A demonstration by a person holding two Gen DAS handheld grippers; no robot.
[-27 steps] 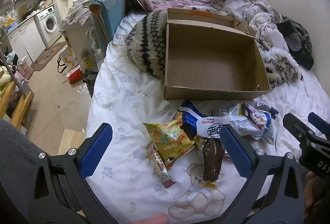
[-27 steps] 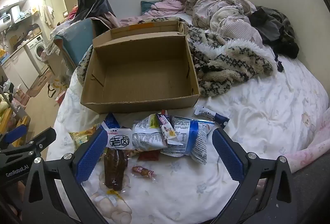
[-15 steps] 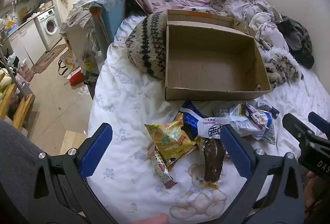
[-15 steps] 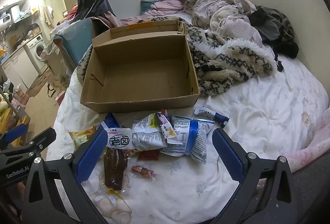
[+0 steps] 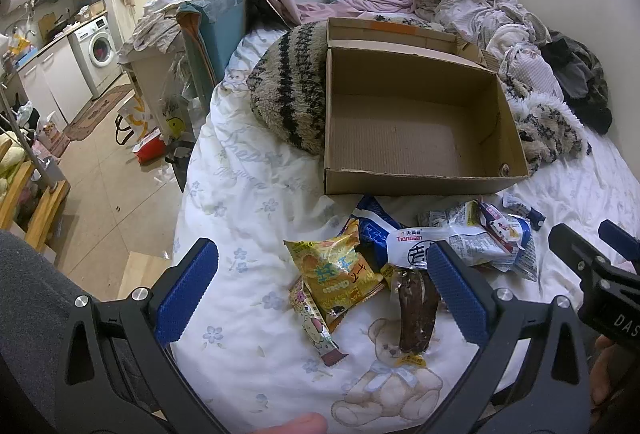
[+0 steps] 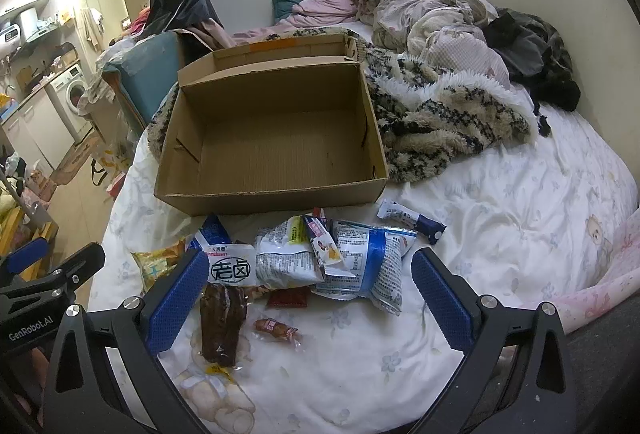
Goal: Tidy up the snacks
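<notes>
An empty cardboard box [image 5: 416,182] [image 6: 272,198] sits on the bed. In front of it lies a pile of snacks: a yellow chip bag [image 5: 336,274], a brown sausage pack [image 5: 414,314] [image 6: 222,322], a white pack with black characters [image 6: 232,266], silver and blue bags [image 6: 360,262], a small red sausage [image 6: 276,328] and a thin bar [image 5: 314,326]. My left gripper [image 5: 320,286] is open above the yellow bag. My right gripper [image 6: 306,296] is open above the pile. Both are empty.
A striped fuzzy blanket [image 6: 440,122] lies beside and behind the box. Crumpled bedding and dark clothes [image 6: 528,54] fill the back of the bed. The bed's left edge drops to a tiled floor [image 5: 100,186] with a washing machine [image 5: 98,48] beyond.
</notes>
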